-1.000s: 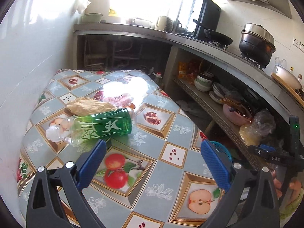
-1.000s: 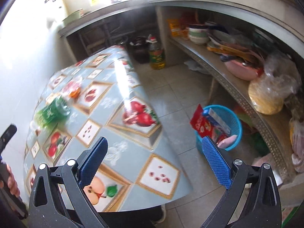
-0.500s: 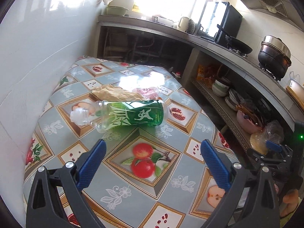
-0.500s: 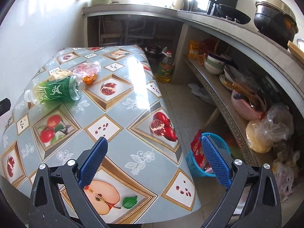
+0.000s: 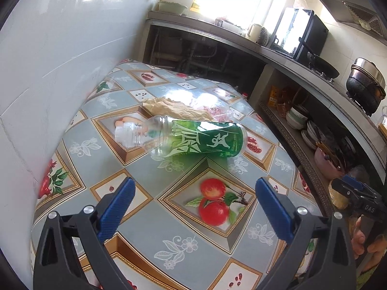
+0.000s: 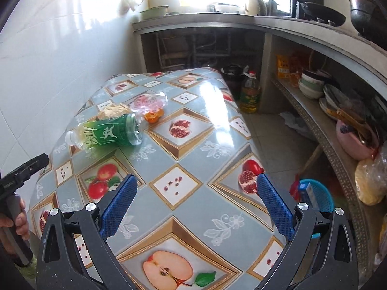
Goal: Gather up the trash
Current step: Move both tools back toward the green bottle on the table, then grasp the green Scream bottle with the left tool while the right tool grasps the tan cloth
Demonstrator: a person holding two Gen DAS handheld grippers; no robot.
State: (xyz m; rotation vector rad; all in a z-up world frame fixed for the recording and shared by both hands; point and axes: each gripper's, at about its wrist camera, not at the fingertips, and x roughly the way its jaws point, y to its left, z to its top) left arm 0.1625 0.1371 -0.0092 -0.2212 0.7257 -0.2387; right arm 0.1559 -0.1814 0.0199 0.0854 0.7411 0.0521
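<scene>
We are holding the left hand-held gripper (image 5: pixel 194 204) above the near part of the table (image 5: pixel 241 261), its blue-padded fingers (image 5: pixel 116 204) spread wide apart with nothing between them. Ahead of it a green-labelled plastic bottle (image 5: pixel 193 138) is lying on its side on the fruit-patterned tablecloth, its clear neck pointing toward the white tiled wall (image 5: pixel 48 72). Just behind the bottle, a crumpled piece of brown paper (image 5: pixel 174 107) is resting on the table, touching or nearly touching the bottle; we cannot tell which. In the right wrist view, we are holding the right hand-held gripper (image 6: pixel 197 204) over the near edge of the table, its fingers likewise standing wide open and empty. From this side the bottle (image 6: pixel 108 131) is sitting well ahead and to the left, with a clear plastic bag (image 6: pixel 148 101) and a piece of orange peel (image 6: pixel 152 117) lying just beside its base. On the floor to the right of the table, a blue plastic basket (image 6: pixel 321 199) is standing beside the lower shelf (image 6: pixel 314 125) and holding a few wrappers and packets. A yellow oil bottle (image 6: pixel 250 94) is standing on the floor past the far end of the table. At the left edge of that view, a hand (image 6: pixel 17 220) is gripping the handle of the other gripper.
</scene>
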